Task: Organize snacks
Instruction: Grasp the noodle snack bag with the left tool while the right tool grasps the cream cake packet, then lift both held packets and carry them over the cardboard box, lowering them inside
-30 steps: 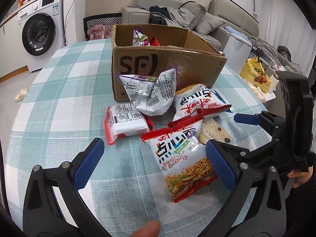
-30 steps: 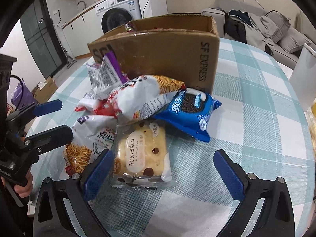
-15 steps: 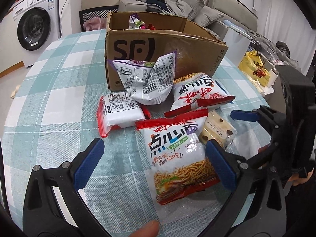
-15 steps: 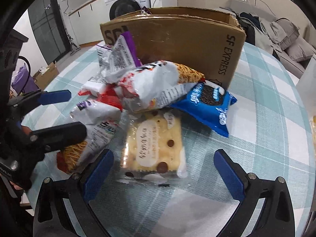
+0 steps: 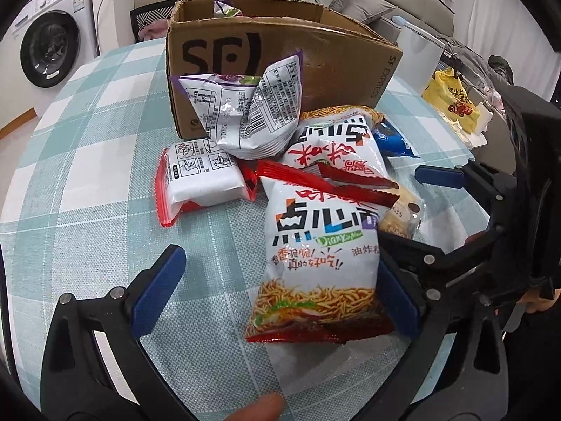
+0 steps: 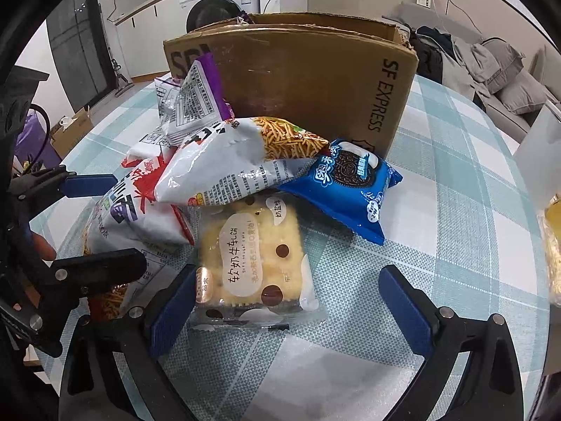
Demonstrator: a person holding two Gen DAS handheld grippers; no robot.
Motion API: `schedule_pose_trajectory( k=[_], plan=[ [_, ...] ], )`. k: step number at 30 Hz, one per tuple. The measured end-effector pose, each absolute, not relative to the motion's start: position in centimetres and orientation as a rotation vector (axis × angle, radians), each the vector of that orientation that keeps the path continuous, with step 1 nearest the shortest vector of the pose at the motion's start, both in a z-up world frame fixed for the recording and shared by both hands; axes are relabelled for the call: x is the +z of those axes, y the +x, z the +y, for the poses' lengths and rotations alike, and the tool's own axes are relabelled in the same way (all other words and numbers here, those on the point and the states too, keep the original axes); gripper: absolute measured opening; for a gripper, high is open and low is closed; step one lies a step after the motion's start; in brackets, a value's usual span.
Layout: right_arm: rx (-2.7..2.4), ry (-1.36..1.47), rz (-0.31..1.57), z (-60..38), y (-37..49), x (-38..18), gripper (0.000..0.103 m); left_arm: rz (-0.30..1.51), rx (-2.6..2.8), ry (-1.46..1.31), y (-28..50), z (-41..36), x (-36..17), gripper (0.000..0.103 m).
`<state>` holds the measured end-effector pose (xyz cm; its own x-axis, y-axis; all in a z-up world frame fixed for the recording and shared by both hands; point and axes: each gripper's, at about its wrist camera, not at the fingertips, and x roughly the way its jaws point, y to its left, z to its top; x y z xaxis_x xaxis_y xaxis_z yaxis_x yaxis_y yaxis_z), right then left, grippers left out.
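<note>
A pile of snack packs lies in front of a brown cardboard box point(image 5: 315, 52) point(image 6: 315, 80). My left gripper point(image 5: 277, 294) is open, its jaws either side of the near end of a white and red noodle snack bag point(image 5: 322, 242). My right gripper point(image 6: 287, 305) is open around a yellow cracker pack point(image 6: 249, 259), which peeks out in the left wrist view point(image 5: 403, 214). A second noodle bag point(image 6: 238, 161), a blue Oreo pack point(image 6: 350, 182), a purple-edged bag point(image 5: 245, 112) and a red-edged white pack point(image 5: 200, 175) lie in the pile. Some snacks stick out of the box.
The round table has a teal check cloth point(image 5: 87, 147). A yellow bag point(image 5: 452, 101) sits at the table's right edge. A washing machine point(image 5: 49, 45) and a sofa point(image 6: 508, 80) stand beyond. Each gripper shows in the other's view.
Both grippers have moved forward and lower toward the pile. The left one now straddles the noodle bag; the right one now straddles the cracker pack. Both stay open.
</note>
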<state>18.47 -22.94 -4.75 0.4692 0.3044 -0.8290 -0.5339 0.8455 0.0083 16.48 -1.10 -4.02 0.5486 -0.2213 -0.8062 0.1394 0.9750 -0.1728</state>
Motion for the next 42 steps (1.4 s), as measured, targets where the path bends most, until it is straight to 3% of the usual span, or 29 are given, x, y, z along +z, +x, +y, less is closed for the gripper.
schedule_pose_trajectory(
  k=[3,7,11,16,42],
  plan=[
    [0.53,-0.271,0.944,-22.7,18.2,-4.7,0.094,0.968,-0.243,-0.105,16.5,-1.0,-4.0,0.09],
    [0.561,-0.286,0.93,-22.4,17.7,-4.4,0.084,0.96,-0.298,-0.108,16.1,-1.4,-3.8,0.055],
    [0.597,-0.299,0.924,-21.9,17.3,-4.2,0.071,0.93,-0.317,-0.085,15.7,-1.9,-3.5,0.046],
    [0.619,-0.301,0.92,-21.7,16.7,-4.0,0.059,0.915,-0.322,-0.098,15.5,-1.6,-2.9,0.045],
    [0.77,-0.224,0.853,-23.2,14.3,0.4,0.058,0.737,-0.251,-0.159,13.7,2.4,3.3,0.045]
  ],
)
